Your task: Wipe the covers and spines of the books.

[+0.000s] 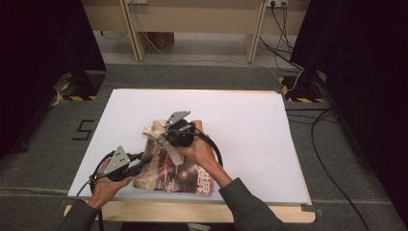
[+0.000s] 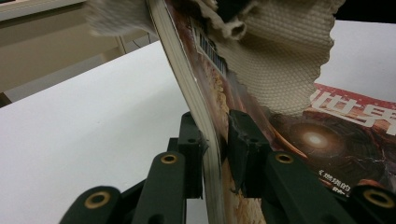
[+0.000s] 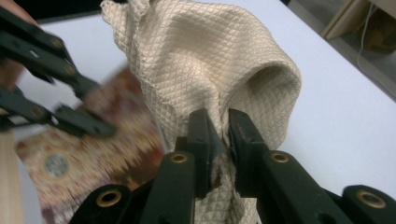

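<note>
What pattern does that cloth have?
The cloth is cream with a fine diamond weave, clearest in the right gripper view.

Left gripper and right gripper both clamped.

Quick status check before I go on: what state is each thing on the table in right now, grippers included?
Magazine: on the white table, its left edge lifted and clamped.
Cream cloth: bunched, held up off the table over the magazine.
Left gripper: shut on the magazine's edge, fingers pressing both sides.
Right gripper: shut on a fold of the cream cloth.
</note>
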A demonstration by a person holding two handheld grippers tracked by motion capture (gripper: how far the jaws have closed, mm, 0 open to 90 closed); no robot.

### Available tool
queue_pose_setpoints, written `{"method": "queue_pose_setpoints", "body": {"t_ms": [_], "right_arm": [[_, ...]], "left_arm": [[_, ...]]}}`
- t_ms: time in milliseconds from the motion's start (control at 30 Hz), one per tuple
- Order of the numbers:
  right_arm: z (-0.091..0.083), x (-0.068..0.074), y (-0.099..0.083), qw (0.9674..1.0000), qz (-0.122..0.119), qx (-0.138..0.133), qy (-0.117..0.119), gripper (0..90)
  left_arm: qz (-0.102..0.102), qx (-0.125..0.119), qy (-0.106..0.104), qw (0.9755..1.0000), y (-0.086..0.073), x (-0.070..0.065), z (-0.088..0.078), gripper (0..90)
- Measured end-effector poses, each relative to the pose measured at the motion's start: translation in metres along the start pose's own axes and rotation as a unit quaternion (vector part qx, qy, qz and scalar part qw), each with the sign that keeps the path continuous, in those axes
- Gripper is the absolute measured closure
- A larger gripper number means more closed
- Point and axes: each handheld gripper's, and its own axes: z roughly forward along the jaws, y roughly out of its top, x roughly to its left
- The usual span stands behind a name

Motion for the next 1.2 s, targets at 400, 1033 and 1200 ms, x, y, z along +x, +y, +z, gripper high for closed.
{"method": "queue_pose_setpoints", "body": {"t_ms": [400,1033,1200], "right_arm": [[0.000,-0.001,-0.002,0.9995,0.021,-0.018,0.014,80.1],[0.001,0.003,0.009,0.9994,0.002,-0.026,0.024,79.9],[0.001,-0.008,-0.007,0.9994,0.025,-0.014,0.021,79.9]], "left_arm": [[-0.002,0.000,0.000,1.0000,0.000,0.001,0.000,75.5],[0.003,0.002,0.000,1.0000,0.000,0.000,0.000,75.3],[0.002,0.001,0.000,1.0000,0.000,0.000,0.000,75.1]]}}
